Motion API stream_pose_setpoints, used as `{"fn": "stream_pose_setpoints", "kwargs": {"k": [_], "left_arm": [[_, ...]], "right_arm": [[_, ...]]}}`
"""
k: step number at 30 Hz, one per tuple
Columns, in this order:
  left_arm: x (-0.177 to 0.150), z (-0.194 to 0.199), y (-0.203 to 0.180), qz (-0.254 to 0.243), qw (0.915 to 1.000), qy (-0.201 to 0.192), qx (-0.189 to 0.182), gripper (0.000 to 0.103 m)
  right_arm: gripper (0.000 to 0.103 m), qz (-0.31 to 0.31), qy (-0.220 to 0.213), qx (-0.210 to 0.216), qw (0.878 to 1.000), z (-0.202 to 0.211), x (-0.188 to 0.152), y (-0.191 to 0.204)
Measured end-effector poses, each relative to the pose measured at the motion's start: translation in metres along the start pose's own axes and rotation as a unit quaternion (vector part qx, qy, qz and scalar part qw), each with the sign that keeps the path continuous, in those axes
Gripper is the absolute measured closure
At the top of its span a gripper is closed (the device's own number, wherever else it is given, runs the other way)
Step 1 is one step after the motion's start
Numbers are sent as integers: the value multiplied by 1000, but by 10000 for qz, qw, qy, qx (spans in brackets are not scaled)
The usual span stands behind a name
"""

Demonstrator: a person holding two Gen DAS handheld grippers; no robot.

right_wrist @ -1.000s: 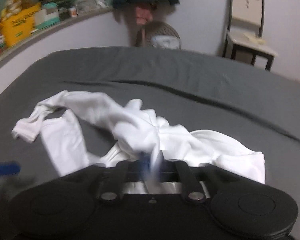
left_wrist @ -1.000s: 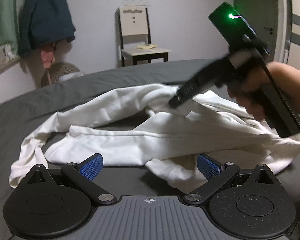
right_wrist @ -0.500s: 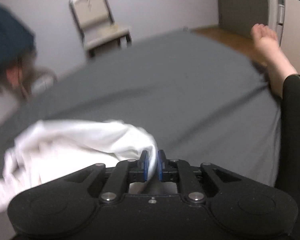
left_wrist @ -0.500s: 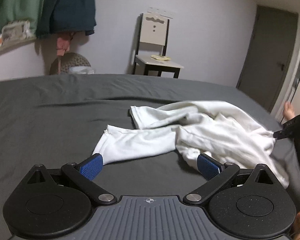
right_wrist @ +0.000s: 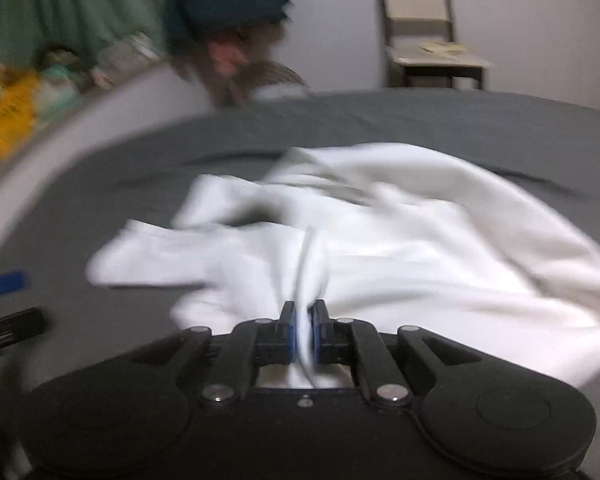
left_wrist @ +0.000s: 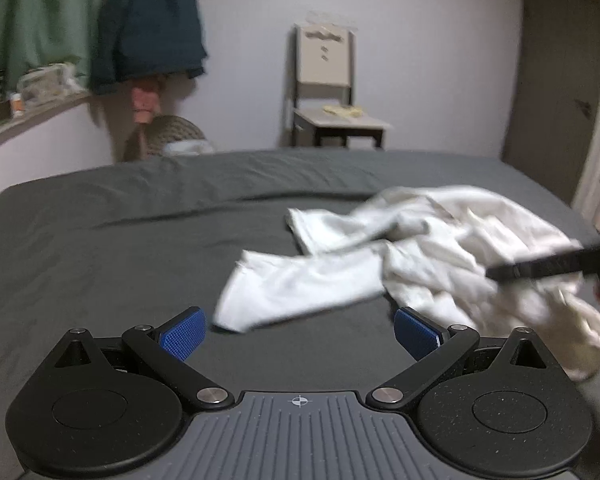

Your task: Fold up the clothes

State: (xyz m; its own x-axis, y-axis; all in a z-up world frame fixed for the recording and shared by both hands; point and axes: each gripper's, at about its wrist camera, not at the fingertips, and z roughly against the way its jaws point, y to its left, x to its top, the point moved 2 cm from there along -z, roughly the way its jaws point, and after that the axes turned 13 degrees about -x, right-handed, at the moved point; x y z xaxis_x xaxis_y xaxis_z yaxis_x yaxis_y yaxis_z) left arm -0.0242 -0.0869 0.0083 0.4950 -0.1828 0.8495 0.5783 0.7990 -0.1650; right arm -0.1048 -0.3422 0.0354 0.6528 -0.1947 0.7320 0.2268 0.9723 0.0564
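The bed (left_wrist: 140,232), covered in a dark grey sheet, fills both views and carries the one task thing; the white garment (left_wrist: 420,256) lies in a loose, rumpled heap toward the bed's right side, not flat and not folded, with one long limb, a sleeve or a leg, I cannot tell which, trailing out to the left and ending just ahead of the left tool. The garment looks light, soft and limp; it should drape and bunch rather than hold a crease by itself, and any pulled edge is likely to drag the rest along the sheet. Sensible holds would be the hemmed ends, the cuff of the trailing limb and a seamed corner, where the cloth is doubled and less likely to slip. The right tool (right_wrist: 304,336) is clenched on a pinch of the white cloth, which rises as a ridge between its blue pads; the view is blurred. The left tool (left_wrist: 300,332) is spread wide and holds nothing.
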Motion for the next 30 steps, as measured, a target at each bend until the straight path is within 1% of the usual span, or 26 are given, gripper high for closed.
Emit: {"fn": "stream_pose_setpoints", "kwargs": {"k": [1, 2, 4, 5, 7, 8, 10, 11, 12, 13, 15, 16, 19, 20, 22, 23, 24, 25, 26, 27, 28, 30], "left_arm": [[2, 5, 6, 104, 9998, -130, 82, 2], [4, 9, 12, 241, 9993, -258, 140, 2], [8, 19, 27, 558, 9969, -507, 212, 2], [9, 22, 33, 685, 9956, -589, 231, 2], [10, 24, 44, 890, 9934, -686, 240, 2], [9, 23, 46, 951, 9930, -673, 191, 2], [7, 21, 49, 1049, 9924, -636, 64, 2], [6, 18, 48, 1035, 9929, -587, -77, 2], [5, 14, 44, 982, 9935, -517, -233, 2], [4, 10, 38, 893, 9944, -433, -372, 2], [2, 0, 25, 640, 9956, -227, -649, 2], [1, -7, 17, 479, 9960, -98, -742, 2], [4, -28, -12, -13, 9956, 276, -897, 2], [3, -35, -21, -200, 9951, 382, -893, 2], [2, -52, -36, -428, 9933, 616, -876, 3], [1, -63, -40, -387, 9923, 725, -931, 6], [0, -72, -41, -306, 9914, 832, -965, 21], [-1, -79, -41, -165, 9908, 937, -965, 39], [-3, -87, -39, -1, 9897, 1036, -983, 45], [-5, -95, -35, 196, 9881, 1126, -1028, 49], [-7, -101, -32, 373, 9862, 1182, -1095, 49], [-10, -111, -29, 652, 9825, 1170, -1297, 49]], "right_arm": [[94, 41, -89, 186, 9998, 5, -1, 11], [94, 371, -337, 375, 9980, 19, -6, 29], [95, 895, -317, 1033, 9901, 40, -17, 59], [98, 996, -53, 1537, 9831, 47, -25, 74], [98, 1345, 322, 1966, 9707, 58, -44, 93], [98, 1518, 509, 2176, 9628, 64, -54, 103], [98, 1858, 881, 2588, 9438, 75, -74, 121], [96, 2025, 1065, 2790, 9327, 80, -84, 131], [91, 2130, 1153, 2774, 9297, 80, -89, 135], [85, 2214, 1217, 2659, 9303, 80, -93, 136], [79, 2080, 1164, 2581, 9362, 84, -90, 126], [75, 1907, 1100, 2555, 9414, 85, -83, 116], [67, 1532, 652, 2043, 9646, 95, -58, 73], [66, 1459, 491, 1755, 9724, 94, -50, 56], [66, 1223, 372, 1340, 9827, 93, -35, 24], [66, 1104, 313, 1132, 9869, 93, -28, 8], [66, 942, 257, 1027, 9899, 93, -25, -4], [66, 779, 201, 923, 9925, 94, -23, -16], [66, 596, 160, 868, 9943, 92, -21, -26], [66, 473, 132, 836, 9953, 87, -21, -32], [66, 350, 104, 803, 9961, 82, -21, -38], [66, 105, 48, 738, 9972, 71, -21, -50]]}}
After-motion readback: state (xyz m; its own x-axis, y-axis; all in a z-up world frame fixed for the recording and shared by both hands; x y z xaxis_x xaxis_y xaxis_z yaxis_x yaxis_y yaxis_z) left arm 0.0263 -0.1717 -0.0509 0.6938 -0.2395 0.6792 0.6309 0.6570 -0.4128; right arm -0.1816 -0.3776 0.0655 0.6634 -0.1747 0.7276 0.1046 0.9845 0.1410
